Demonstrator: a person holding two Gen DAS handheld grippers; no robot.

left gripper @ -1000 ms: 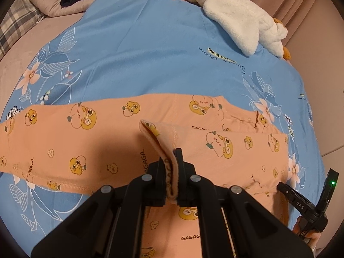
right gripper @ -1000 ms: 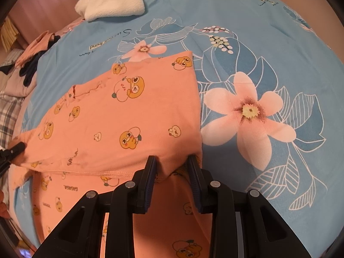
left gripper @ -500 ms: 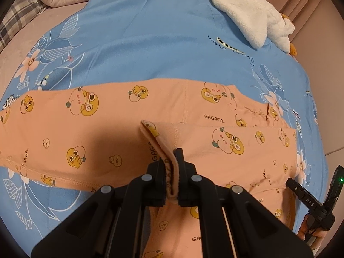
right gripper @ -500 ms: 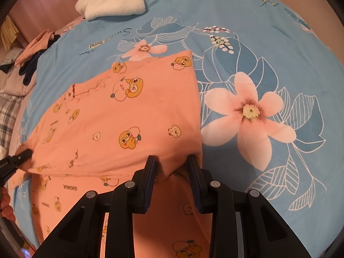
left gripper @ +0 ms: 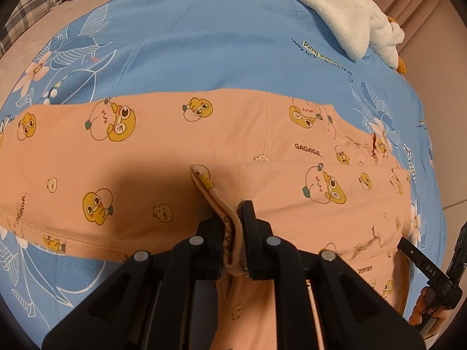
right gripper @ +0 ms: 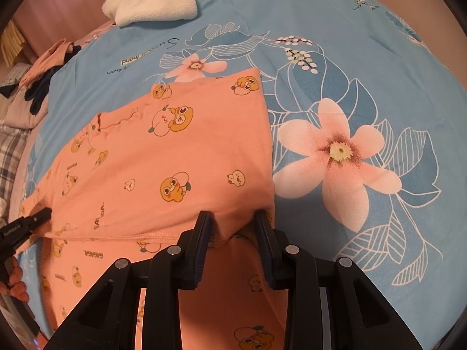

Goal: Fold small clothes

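Left gripper (left gripper: 233,233) jaws opening, folded hem of orange garment (left gripper: 151,157) between. Right gripper (right gripper: 235,227) partly spread, pinching garment corner at 6 o'clock. Garment flat on blue floral bed cover (right gripper: 364,93). White fleece (right gripper: 151,3) at 11 o'clock.

A: What is under everything?
B: A bed (right gripper: 364,43) with a blue flowered cover.
A: And what lies on it?
B: Orange pyjama trousers (left gripper: 181,145) lie in the middle. A white fleece garment (left gripper: 344,20) lies at the far edge.
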